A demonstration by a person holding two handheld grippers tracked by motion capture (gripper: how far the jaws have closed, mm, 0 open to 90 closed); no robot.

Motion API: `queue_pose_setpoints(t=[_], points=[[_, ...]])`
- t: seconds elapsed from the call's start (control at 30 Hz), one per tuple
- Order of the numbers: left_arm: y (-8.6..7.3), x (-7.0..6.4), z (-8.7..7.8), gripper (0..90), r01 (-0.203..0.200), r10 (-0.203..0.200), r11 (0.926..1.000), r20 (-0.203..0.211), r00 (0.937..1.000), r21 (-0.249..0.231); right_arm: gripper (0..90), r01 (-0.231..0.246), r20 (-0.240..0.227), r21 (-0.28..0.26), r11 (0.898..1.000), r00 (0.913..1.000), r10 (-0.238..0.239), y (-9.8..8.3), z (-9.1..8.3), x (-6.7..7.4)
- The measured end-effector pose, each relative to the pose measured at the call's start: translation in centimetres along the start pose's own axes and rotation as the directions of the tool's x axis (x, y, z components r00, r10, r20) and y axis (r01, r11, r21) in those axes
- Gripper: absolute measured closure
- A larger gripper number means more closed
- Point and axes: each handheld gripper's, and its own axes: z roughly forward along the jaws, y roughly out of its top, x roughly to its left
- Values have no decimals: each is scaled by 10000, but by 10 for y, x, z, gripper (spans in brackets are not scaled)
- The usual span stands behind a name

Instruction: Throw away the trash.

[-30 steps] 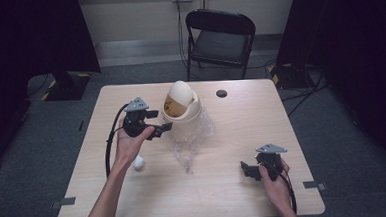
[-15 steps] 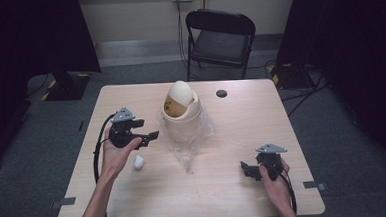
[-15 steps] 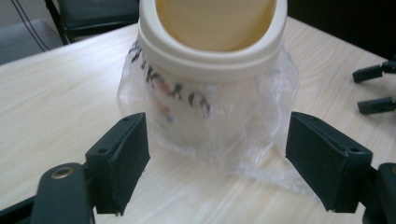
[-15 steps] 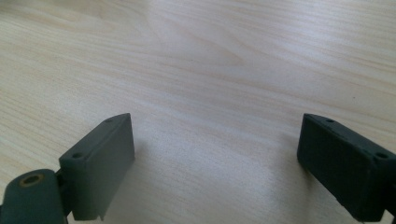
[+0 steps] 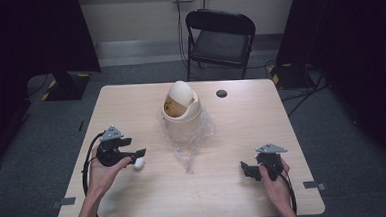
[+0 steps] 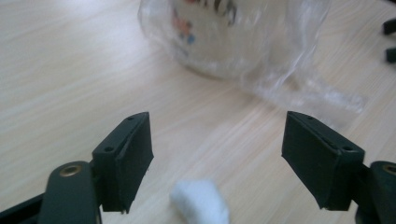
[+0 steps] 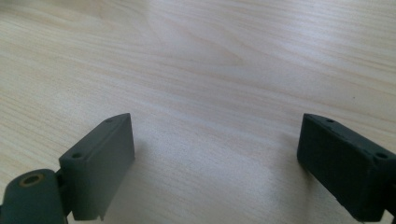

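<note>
Both grippers' fingers spread; white lump (image 6: 201, 203) low between left gripper (image 6: 217, 158) fingers.

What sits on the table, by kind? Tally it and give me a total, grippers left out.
Small bin with swing lid: 1
Clear plastic bag: 1
Small white wad: 1
Small black round thing: 1
Total: 4

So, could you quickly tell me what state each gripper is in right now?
Left gripper: open, empty, white lump between its jaws.
Right gripper: open, empty.
</note>
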Motion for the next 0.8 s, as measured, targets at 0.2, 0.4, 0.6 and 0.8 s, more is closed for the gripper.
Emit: queue_pose_setpoints(t=[0.2,0.4,0.6,0.8], points=[[-21,6,1,313,559,-561,9983,150,9983,165,101,-3,-2,1,10000,10000,3,0,0,0],[-37,7,12,344,728,-742,9953,197,9970,646,102,-1,-1,2,10000,10000,1,0,0,0],[-44,6,16,424,649,-651,9940,-7,9979,883,101,1,0,2,10000,10000,-1,0,0,0],[-46,4,23,471,481,-465,9911,-161,9988,1245,101,-1,-3,2,10000,10000,1,0,0,0]])
